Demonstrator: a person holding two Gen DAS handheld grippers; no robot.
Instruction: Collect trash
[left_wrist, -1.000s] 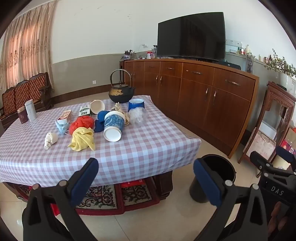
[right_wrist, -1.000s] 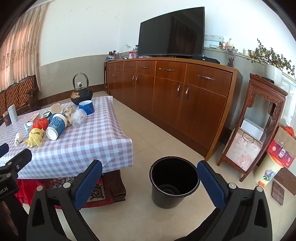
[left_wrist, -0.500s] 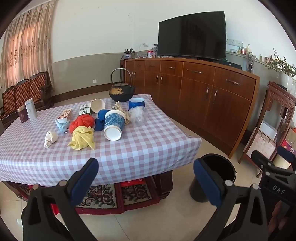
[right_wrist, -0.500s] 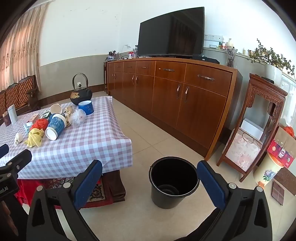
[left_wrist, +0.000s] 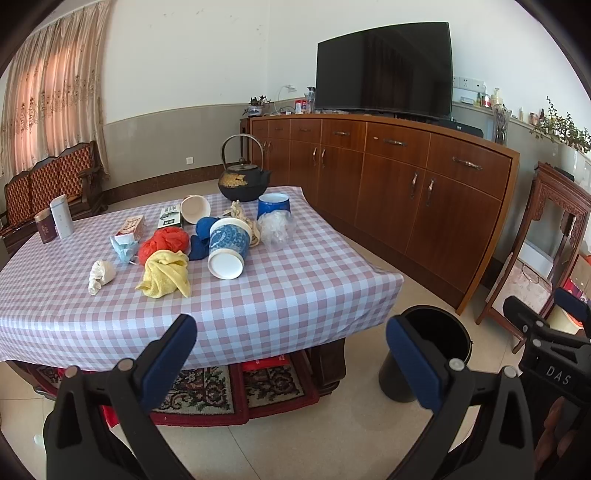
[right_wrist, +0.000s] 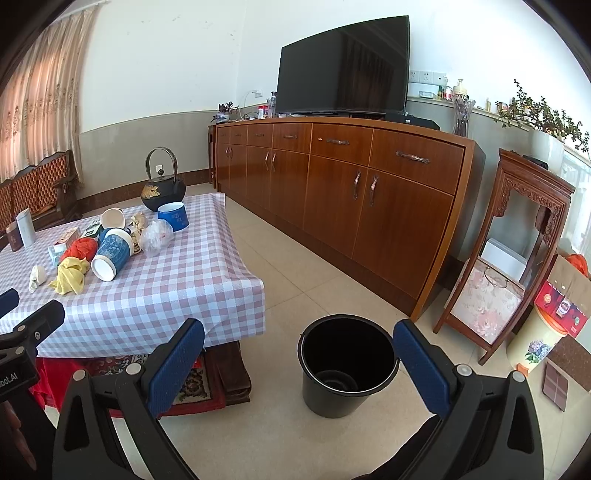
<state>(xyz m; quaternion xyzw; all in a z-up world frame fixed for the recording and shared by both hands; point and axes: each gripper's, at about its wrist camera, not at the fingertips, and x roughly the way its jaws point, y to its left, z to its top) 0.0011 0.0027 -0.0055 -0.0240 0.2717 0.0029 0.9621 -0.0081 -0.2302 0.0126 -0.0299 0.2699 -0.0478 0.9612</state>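
A low table with a checked cloth (left_wrist: 258, 306) holds a heap of litter: a yellow rag (left_wrist: 164, 273), a red bag (left_wrist: 164, 240), a tipped blue paper cup (left_wrist: 227, 247), a clear crumpled bag (left_wrist: 275, 229), a white paper wad (left_wrist: 101, 273) and a blue cup (left_wrist: 273, 205). A black bucket (right_wrist: 347, 365) stands on the floor right of the table. My left gripper (left_wrist: 291, 354) is open, in front of the table edge. My right gripper (right_wrist: 299, 362) is open above the floor, the bucket between its fingers in view.
A black iron kettle (left_wrist: 242, 181) stands at the table's far edge. Two tins (left_wrist: 55, 221) stand at the far left. A long wooden sideboard (right_wrist: 351, 195) with a TV runs along the right. A carved stand (right_wrist: 517, 258) and boxes are further right.
Both views have shifted very slightly. Nothing on the table has moved and both grippers stay open.
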